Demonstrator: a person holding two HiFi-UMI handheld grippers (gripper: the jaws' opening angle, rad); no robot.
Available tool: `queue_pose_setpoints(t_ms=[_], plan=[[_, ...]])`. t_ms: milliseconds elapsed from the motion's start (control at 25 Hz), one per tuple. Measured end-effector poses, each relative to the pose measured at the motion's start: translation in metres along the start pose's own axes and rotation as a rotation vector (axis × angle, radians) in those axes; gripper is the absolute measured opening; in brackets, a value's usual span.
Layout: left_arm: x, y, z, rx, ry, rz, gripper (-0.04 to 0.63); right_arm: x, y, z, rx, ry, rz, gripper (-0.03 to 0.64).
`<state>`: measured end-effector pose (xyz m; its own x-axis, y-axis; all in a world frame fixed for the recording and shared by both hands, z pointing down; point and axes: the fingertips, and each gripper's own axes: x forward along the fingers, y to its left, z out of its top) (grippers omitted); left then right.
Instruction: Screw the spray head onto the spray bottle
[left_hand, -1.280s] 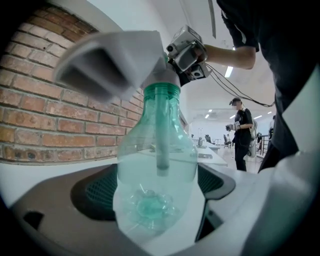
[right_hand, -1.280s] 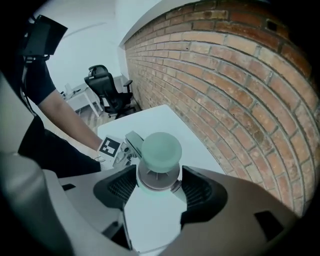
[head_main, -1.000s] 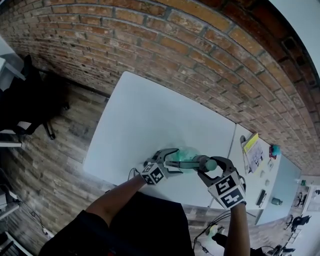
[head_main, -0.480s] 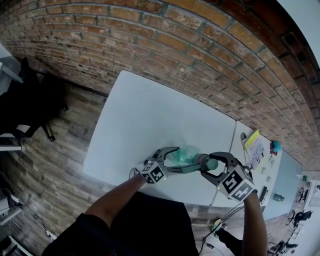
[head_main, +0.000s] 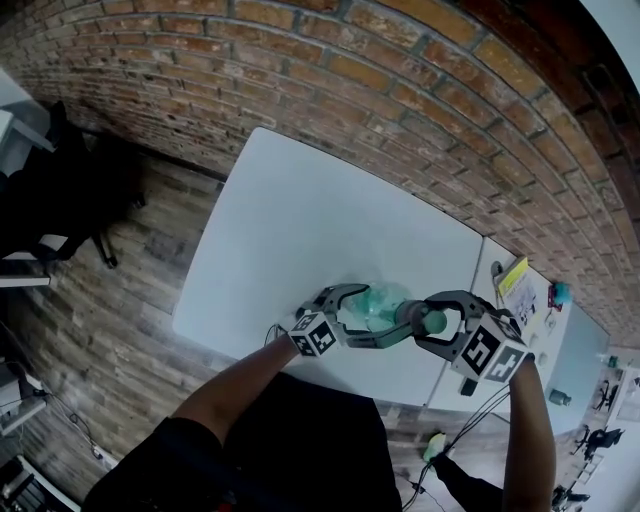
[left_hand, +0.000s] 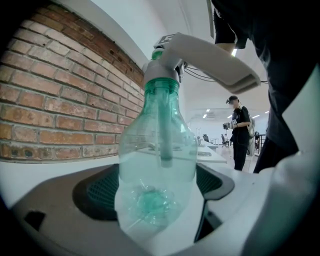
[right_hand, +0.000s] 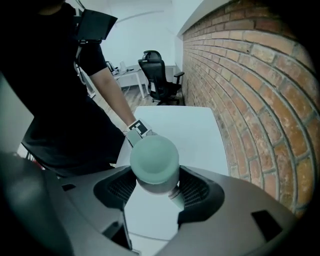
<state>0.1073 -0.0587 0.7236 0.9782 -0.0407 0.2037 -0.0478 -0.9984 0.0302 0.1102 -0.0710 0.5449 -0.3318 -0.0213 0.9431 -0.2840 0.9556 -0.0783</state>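
Left hand-held gripper (left_hand: 157, 192): jaws pinch the lower body of the clear green spray bottle (left_hand: 157, 150), one dark pad on each side. Dip tube visible inside the bottle. Spray head (left_hand: 200, 55) sits on the bottle's neck, its white trigger body jutting right; how far it is threaded on cannot be told. Right hand-held gripper (right_hand: 155, 187): jaws pressed on the spray head from both sides, its pale green round end facing the camera. In the head view the bottle is held roughly level between the two grippers, above the near edge of the white worktop (head_main: 300, 220). Brick wall (head_main: 300, 70) runs along the far side.
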Motion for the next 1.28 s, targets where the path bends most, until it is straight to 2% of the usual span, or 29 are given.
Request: queue_pose_setpoints(t_ms=[160, 240, 640, 760, 920, 1080, 1280], plan=[[0.000, -0.001, -0.001, 0.002, 0.010, 0.002, 0.485, 0.001, 0.002, -0.001, -0.094, 0.013, 0.021, 0.268], [0.000, -0.001, -0.001, 0.001, 0.018, 0.005, 0.483, 0.001, 0.002, 0.000, -0.104, 0.017, 0.018, 0.268], [-0.004, -0.001, 0.000, -0.006, 0.037, 0.009, 0.479, -0.024, 0.001, 0.001, 0.013, -0.014, -0.108, 0.270], [-0.007, 0.000, 0.006, 0.008, 0.031, 0.008, 0.480, -0.030, 0.003, 0.006, 0.006, -0.036, -0.144, 0.270], [-0.008, 0.000, 0.011, 0.034, 0.026, -0.013, 0.480, -0.021, 0.001, 0.004, -0.047, 0.044, -0.164, 0.270], [-0.005, 0.000, 0.017, 0.033, 0.024, -0.021, 0.480, -0.009, -0.003, 0.002, 0.009, 0.109, -0.150, 0.268], [-0.002, 0.002, 0.018, 0.026, 0.015, -0.011, 0.480, -0.004, -0.003, 0.001, -0.073, 0.143, -0.110, 0.262]])
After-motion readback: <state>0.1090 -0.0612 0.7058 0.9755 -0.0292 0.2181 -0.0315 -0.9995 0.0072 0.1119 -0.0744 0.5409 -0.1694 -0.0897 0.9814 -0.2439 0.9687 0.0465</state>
